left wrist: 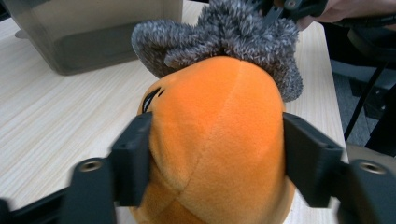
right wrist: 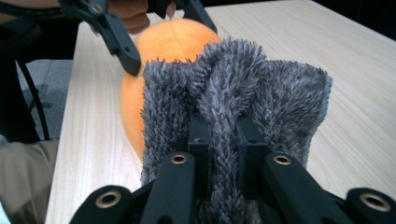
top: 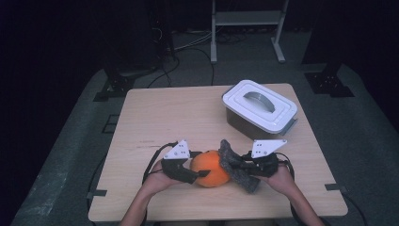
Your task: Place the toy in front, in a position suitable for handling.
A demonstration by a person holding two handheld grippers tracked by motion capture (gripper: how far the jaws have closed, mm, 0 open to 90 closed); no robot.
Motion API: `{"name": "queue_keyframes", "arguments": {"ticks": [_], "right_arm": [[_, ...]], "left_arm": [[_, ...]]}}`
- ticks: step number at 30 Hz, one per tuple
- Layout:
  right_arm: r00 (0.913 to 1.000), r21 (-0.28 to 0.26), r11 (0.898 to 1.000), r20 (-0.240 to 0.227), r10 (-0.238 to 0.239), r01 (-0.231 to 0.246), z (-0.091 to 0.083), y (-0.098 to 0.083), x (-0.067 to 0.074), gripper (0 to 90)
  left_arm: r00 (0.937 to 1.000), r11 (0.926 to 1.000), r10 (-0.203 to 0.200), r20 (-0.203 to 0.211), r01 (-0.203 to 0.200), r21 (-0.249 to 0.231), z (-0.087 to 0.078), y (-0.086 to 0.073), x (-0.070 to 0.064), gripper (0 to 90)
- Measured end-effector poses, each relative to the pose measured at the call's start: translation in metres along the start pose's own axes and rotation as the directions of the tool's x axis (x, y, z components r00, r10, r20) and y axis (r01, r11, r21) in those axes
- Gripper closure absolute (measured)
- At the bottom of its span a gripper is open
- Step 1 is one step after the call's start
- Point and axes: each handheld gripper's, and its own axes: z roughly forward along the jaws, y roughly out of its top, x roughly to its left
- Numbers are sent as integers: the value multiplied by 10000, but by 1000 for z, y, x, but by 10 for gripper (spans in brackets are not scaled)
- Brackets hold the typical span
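An orange plush toy [top: 211,168] lies near the table's front edge, between the person's two hands. My left gripper [top: 199,172] holds it from the left; in the left gripper view both jaws press into the sides of the plush [left wrist: 219,126]. A grey fuzzy cloth [top: 234,163] drapes against the right side of the plush. My right gripper [top: 243,165] is shut on a fold of that cloth [right wrist: 233,88], pinched tight between its jaws. The grey cloth [left wrist: 233,32] rests over the far end of the plush, and part of the orange plush [right wrist: 173,42] is hidden behind it.
A grey storage box with a white lid and handle [top: 259,107] stands at the table's back right, close behind the cloth. The wooden table [top: 164,113] has bare surface on its left and middle. A metal stand's legs [top: 247,33] and cables lie on the floor beyond.
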Motion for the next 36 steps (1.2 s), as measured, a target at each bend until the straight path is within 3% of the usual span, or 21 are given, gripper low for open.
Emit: {"name": "queue_keyframes", "arguments": {"ticks": [7,11,14,16,18,23,30,36], "right_arm": [[9998,246,9996,106,163,-166,-1,-7,-5,787],[9997,280,9994,169,194,-198,-1,-6,-6,786],[9995,-149,9998,287,140,-136,-8,0,-4,786],[9998,-685,9976,182,116,-103,-13,7,-1,786],[9999,-888,9960,82,-80,87,-13,13,5,786],[9996,-184,9994,-99,-282,280,2,9,8,785],[9999,184,9998,-148,-3,6,5,-2,0,786],[9999,320,9994,-69,88,-85,5,-6,-2,785]], "left_arm": [[9990,9993,-281,345,289,-223,-2,-6,6,237],[9998,9998,-145,97,146,-142,-3,-3,2,378],[9998,9996,-217,12,217,-174,-5,0,2,420],[9997,9997,-226,-92,224,-139,-6,2,1,432],[9998,9999,-126,-137,125,-89,-7,5,0,439],[9999,10000,51,-106,-51,-41,-8,7,-4,442],[10000,9998,18,63,-17,-211,-6,5,-2,303],[9995,9991,-236,191,243,-350,-7,0,4,193]]}}
